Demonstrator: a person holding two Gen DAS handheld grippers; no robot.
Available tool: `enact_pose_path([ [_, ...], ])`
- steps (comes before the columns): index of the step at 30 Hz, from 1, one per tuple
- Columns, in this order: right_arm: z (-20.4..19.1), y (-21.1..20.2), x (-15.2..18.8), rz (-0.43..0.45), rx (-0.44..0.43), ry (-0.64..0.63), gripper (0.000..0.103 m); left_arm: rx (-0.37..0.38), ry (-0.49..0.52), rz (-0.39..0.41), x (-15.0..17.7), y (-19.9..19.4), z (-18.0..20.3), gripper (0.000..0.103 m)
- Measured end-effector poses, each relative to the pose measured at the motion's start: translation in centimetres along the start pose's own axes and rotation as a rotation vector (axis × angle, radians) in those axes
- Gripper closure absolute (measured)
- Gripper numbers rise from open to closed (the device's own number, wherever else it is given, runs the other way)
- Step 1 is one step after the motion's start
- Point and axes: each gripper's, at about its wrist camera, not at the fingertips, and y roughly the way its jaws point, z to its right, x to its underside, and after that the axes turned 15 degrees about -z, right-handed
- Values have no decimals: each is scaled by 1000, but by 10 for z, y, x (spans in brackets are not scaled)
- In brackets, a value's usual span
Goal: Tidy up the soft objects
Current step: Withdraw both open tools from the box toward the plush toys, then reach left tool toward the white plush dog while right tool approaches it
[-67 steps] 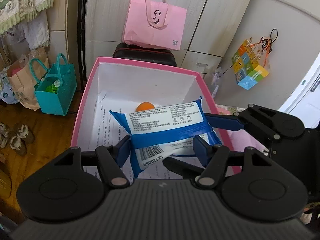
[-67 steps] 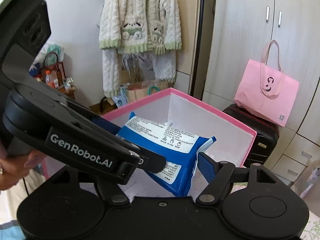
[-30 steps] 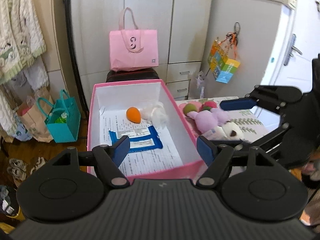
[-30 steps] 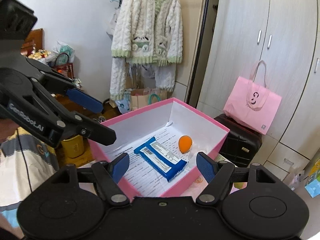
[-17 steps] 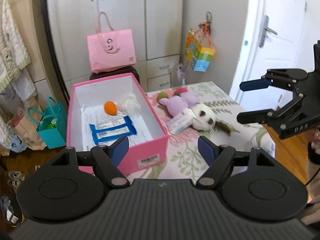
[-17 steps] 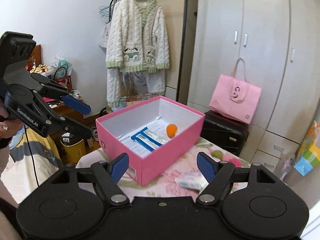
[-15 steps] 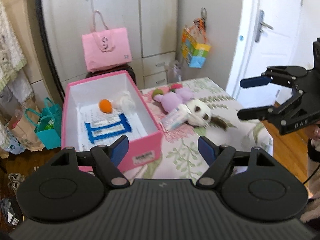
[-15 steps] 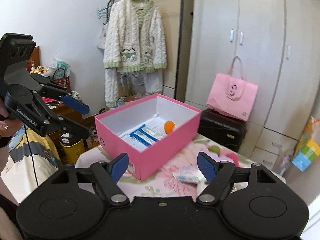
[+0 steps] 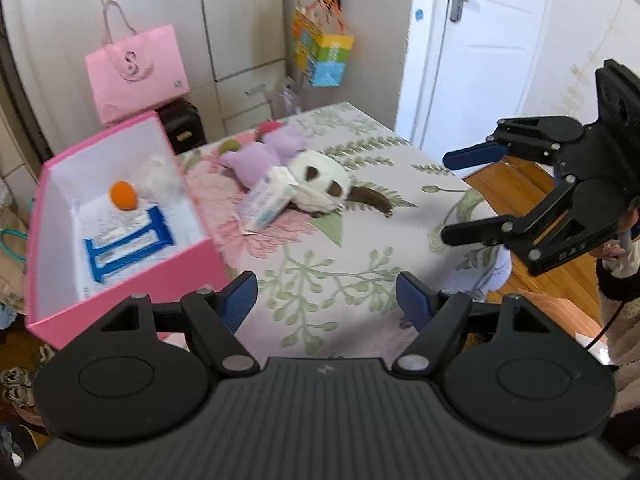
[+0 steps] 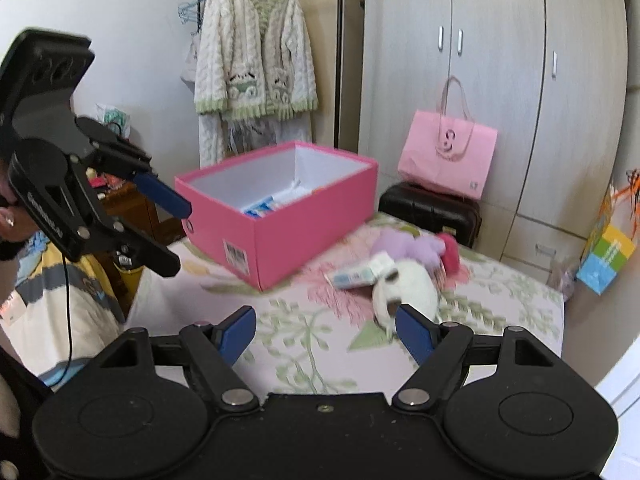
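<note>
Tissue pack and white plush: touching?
Touching. In the left wrist view the tissue pack lies tucked against the white plush, with no tablecloth showing between them.

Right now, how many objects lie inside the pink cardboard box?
3 visible in the pink cardboard box: a blue-and-white wipes pack near the front, an orange ball toward the back, and a white fluffy item beside the ball. Others may be hidden by the walls.
</note>
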Motion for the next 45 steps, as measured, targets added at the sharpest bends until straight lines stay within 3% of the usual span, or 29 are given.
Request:
enact_pose_path([
  [8,25,31,21,-51,-17,27,22,81,-5,-44,-27,46,5,27],
  [18,46,98,33,-54,65,11,22,157,-134,35,-43,112,-6,27],
  [22,44,114,32,3,148,-29,22,133,-185,57,-50,133,-11,27],
  [29,45,135,22,-11,207,-67,22,44,-242,108,-60,161,-15,27],
  [33,47,143,13,-23,227,-81,22,80,-255,122,-66,172,-14,27],
  [45,71,163,-14,-32,107,-11,22,113,-409,240,-67,194,-22,26],
])
